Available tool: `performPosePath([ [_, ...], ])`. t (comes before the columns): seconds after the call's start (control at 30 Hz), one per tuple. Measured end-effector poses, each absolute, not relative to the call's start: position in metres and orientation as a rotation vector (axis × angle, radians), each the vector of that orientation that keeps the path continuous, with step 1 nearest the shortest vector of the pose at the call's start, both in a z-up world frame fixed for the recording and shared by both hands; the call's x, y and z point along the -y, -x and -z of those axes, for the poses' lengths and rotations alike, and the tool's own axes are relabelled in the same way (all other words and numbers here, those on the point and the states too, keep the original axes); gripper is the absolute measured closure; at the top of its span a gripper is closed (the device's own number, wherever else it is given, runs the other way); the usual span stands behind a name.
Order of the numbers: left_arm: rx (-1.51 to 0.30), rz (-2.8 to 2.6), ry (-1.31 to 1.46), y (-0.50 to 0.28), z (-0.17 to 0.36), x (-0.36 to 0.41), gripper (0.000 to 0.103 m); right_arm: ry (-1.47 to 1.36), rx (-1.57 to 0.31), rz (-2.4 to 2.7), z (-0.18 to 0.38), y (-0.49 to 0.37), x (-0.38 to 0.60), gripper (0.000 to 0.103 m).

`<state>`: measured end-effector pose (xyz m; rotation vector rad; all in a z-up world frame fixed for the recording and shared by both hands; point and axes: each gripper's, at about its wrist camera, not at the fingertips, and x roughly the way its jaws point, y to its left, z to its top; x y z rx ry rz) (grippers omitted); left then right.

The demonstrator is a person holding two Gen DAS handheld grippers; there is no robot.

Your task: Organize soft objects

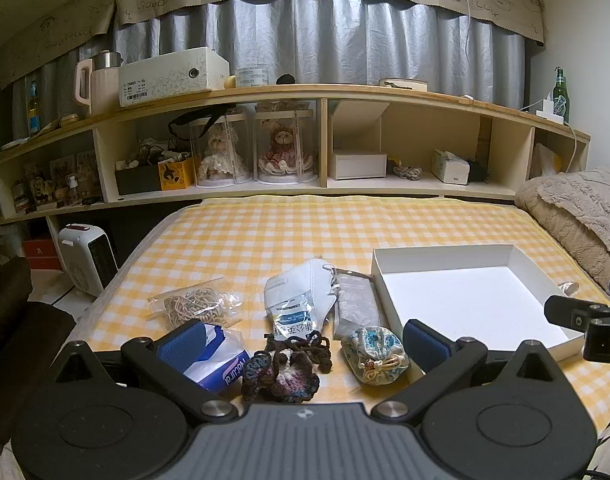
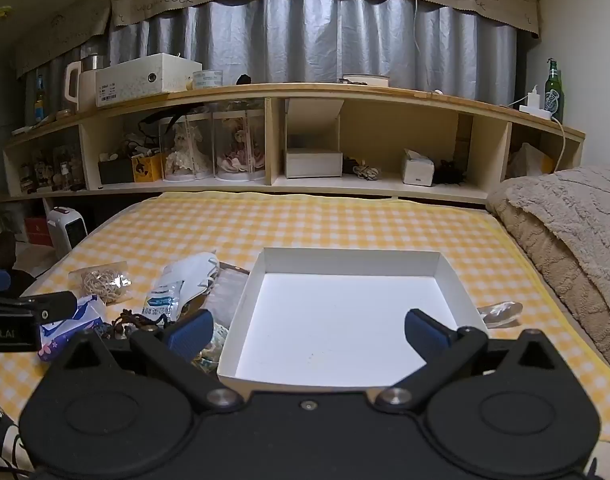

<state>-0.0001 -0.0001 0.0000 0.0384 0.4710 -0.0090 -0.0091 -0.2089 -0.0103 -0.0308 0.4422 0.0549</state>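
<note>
The soft things lay in a loose cluster on the yellow checked bedcover, just left of the white box. Nearest was a crocheted piece in dark brown and purple yarn, limp and light by the look of it, with loose cords at its far edge; I judged it best pinched across its thick middle so the cords would not snag. Right beside it sat a small embroidered pouch, plump and drawn shut with a knotted cord; it should squash a little and hold well if taken across its belly. To the left lay a tissue pack in slick blue-and-white wrap, soft but likely slippery. Farther off were a packaged face mask, a flat grey packet and a clear bag of rubber bands, all light, with film that could slide or crumple.

The left gripper hung just above the near side of the cluster with its jaws spread wide and nothing between the pads. The right gripper hovered over the near edge of the box, likewise wide open and holding nothing.

The box was shallow, thin-walled card, and had nothing in it. On its right, a small clear wrapper lay on the cover, and a beige fleece blanket was heaped beyond.
</note>
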Motion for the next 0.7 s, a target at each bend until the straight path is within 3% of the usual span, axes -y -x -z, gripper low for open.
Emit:
performPosePath([
  [0.7,-0.473,0.009,-0.037,0.0000,0.0000,0.0000,0.000,0.034,-0.444,-0.054,0.0112,0.0093,0.2071,0.000],
])
